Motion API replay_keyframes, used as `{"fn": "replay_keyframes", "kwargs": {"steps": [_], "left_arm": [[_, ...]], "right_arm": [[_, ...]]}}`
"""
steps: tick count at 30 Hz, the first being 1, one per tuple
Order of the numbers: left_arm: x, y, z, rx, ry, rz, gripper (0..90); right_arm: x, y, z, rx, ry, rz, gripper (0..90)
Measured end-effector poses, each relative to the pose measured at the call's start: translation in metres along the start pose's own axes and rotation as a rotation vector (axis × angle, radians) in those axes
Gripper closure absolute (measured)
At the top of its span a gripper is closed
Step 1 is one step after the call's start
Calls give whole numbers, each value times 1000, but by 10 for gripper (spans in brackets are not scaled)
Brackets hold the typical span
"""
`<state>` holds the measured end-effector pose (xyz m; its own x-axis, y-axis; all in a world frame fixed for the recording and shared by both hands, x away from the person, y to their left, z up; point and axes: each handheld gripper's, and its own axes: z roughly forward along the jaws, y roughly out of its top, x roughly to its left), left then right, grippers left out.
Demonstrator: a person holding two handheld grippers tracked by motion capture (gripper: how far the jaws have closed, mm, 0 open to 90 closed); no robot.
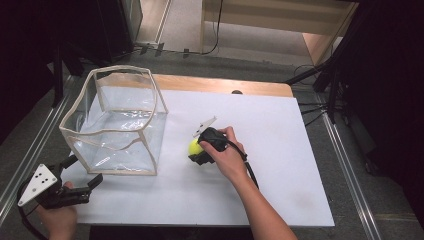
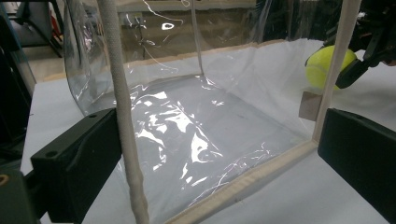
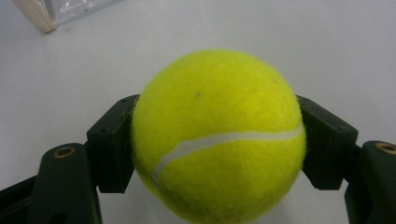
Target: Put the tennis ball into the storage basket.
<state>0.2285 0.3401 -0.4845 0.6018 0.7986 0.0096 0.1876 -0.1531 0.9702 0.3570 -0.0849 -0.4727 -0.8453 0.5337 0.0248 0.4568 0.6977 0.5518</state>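
A yellow tennis ball (image 1: 194,147) sits at the middle of the white table, just right of a clear plastic box (image 1: 116,122) with a cream fabric rim. My right gripper (image 1: 200,150) is shut on the tennis ball (image 3: 218,135), its black pads (image 3: 112,149) pressed against both sides. The left gripper (image 1: 85,172) hovers open at the table's front left corner, close to the box's near bottom edge. In the left gripper view the box (image 2: 196,135) stands between and beyond the jaws, untouched, and the ball (image 2: 327,65) shows through its far wall.
The white table top (image 1: 280,165) has free room to the right and in front of the ball. A wooden strip (image 1: 225,84) runs along its far edge. Metal rails and dark stands flank the table.
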Motion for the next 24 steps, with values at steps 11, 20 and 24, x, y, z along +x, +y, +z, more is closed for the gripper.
{"fn": "replay_keyframes", "kwargs": {"steps": [11, 20, 24], "left_arm": [[0, 0, 0, -5, -2, -4, 1], [0, 0, 0, -6, -2, -5, 1], [0, 0, 0, -5, -3, -4, 1]], "right_arm": [[10, 14, 5, -3, 24, -33, 235], [17, 24, 8, -13, 43, -56, 235], [22, 31, 10, -18, 57, -59, 235]]}}
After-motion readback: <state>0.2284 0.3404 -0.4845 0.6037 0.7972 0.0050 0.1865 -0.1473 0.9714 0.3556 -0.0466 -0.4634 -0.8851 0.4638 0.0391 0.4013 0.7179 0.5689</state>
